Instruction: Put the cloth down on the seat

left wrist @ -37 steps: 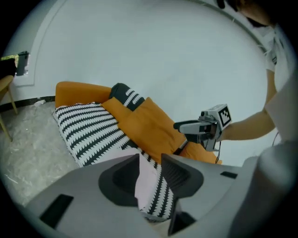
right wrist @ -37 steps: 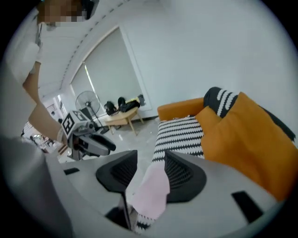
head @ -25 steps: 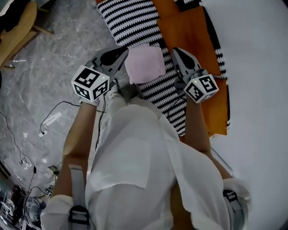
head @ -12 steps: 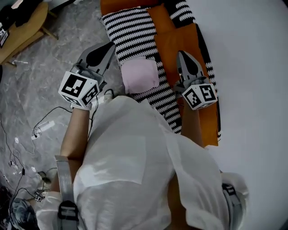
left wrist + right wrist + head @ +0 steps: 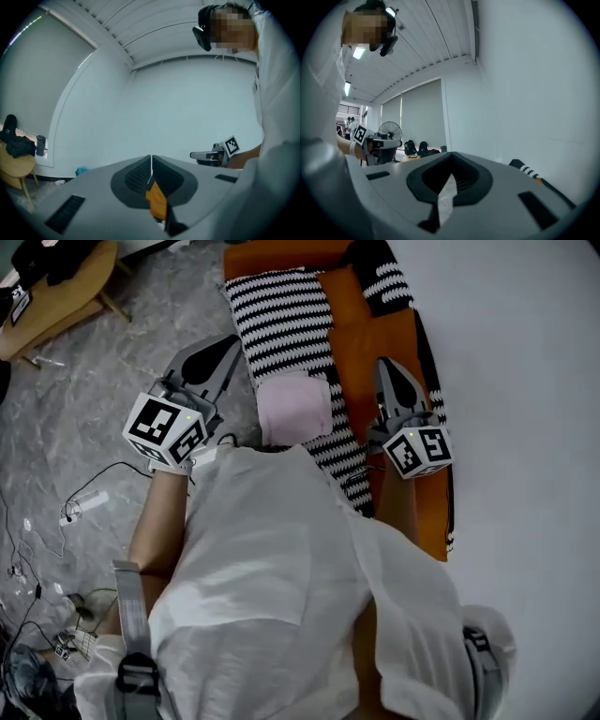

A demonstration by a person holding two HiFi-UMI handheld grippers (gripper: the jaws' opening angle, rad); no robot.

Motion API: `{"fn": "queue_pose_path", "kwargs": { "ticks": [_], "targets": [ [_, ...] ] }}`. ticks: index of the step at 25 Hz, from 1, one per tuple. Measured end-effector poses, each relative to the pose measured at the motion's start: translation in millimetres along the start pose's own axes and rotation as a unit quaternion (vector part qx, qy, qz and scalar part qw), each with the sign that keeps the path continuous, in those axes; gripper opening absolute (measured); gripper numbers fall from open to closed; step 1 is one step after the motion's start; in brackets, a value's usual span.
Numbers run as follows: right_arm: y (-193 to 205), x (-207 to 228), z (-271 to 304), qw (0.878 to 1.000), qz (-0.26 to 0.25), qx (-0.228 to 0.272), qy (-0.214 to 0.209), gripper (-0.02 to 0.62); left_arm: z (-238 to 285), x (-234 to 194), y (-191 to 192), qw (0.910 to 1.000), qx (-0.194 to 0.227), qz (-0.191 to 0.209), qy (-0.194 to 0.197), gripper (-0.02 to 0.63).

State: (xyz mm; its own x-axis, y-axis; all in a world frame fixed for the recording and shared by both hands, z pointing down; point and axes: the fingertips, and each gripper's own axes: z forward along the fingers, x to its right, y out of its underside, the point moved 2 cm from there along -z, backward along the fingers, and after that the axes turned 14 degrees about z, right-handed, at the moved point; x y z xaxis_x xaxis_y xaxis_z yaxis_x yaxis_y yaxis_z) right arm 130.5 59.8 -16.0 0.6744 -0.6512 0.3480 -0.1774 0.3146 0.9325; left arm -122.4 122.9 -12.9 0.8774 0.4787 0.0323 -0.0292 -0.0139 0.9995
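A folded pink cloth (image 5: pixel 294 407) lies flat on the black-and-white striped cover (image 5: pixel 279 322) of the orange seat (image 5: pixel 375 341), with nothing gripping it. To the left of the cloth and apart from it, over the floor, my left gripper (image 5: pixel 232 341) is shut and empty. My right gripper (image 5: pixel 387 366) hangs over the orange cushion to the cloth's right, also shut and empty. In the left gripper view the jaws (image 5: pixel 151 161) meet with nothing between them. The right gripper view shows its jaws (image 5: pixel 450 164) closed the same way.
Grey marble floor (image 5: pixel 84 399) lies to the left, with cables (image 5: pixel 84 502) trailing over it. A wooden stool (image 5: pixel 56 282) with dark items stands at the top left. A white wall (image 5: pixel 525 381) runs along the right of the seat. A fan (image 5: pixel 390 129) stands far off.
The left gripper, which was at the cloth's left edge, now stands clear of it. The right gripper has kept its place beside the cloth, and the cloth stays on the striped cover.
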Motion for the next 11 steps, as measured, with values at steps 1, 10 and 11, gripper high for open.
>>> {"fn": "queue_pose_path", "kwargs": {
  "ticks": [1,10,11],
  "targets": [
    [-4,2,1,1.0,-0.001,0.001,-0.002,0.006,2,0,-3,1.0,0.002,-0.001,-0.003,0.023],
    [98,94,2,1.0,0.026,-0.009,-0.009,0.006,53,28,112,0.9997,-0.025,-0.002,0.003,0.023],
    [118,109,2,0.999,0.031,-0.009,-0.01,0.006,61,33,133,0.9996,-0.029,0.001,0.004,0.023]
  ]
}}
